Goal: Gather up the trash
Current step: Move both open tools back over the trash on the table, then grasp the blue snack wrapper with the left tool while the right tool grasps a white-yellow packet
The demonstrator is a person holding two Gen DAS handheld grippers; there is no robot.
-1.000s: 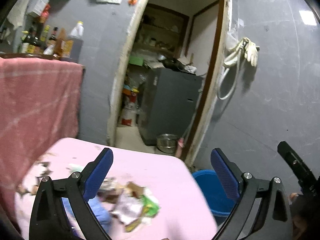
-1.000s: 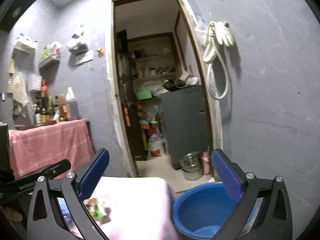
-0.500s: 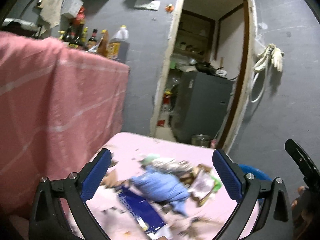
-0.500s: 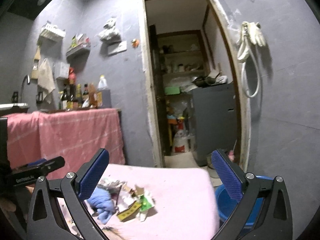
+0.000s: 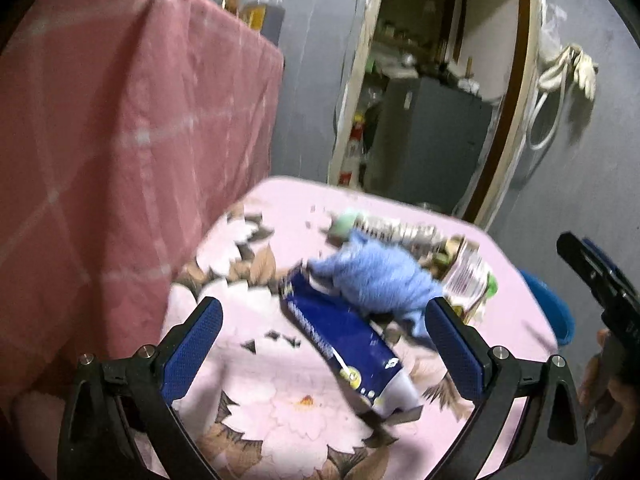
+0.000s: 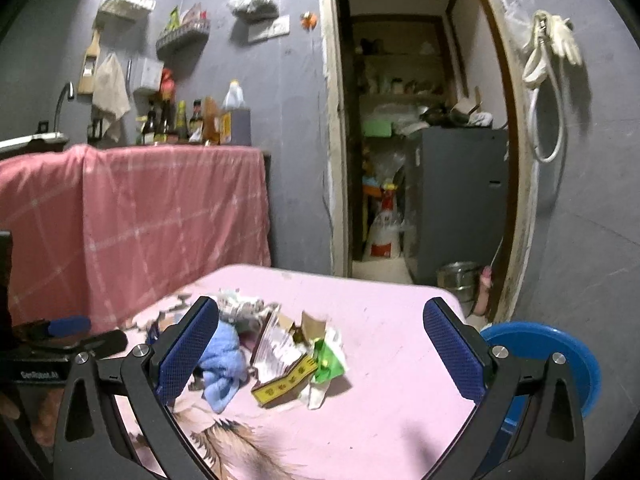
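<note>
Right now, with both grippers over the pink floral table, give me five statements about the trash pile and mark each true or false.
1. The left gripper is open and holds nothing. True.
2. The dark blue printed carton stands upright on the pink floral tablecloth. False: it lies flat on its side.
3. The crumpled light blue cloth overlaps the carton's far end. True.
4. The round blue plastic basin sits on the table among the trash. False: it is beside the table's right edge, lower down.
5. The right gripper is shut on the yellow patterned cardboard strip. False: its jaws are wide open and the strip lies on the table.
</note>
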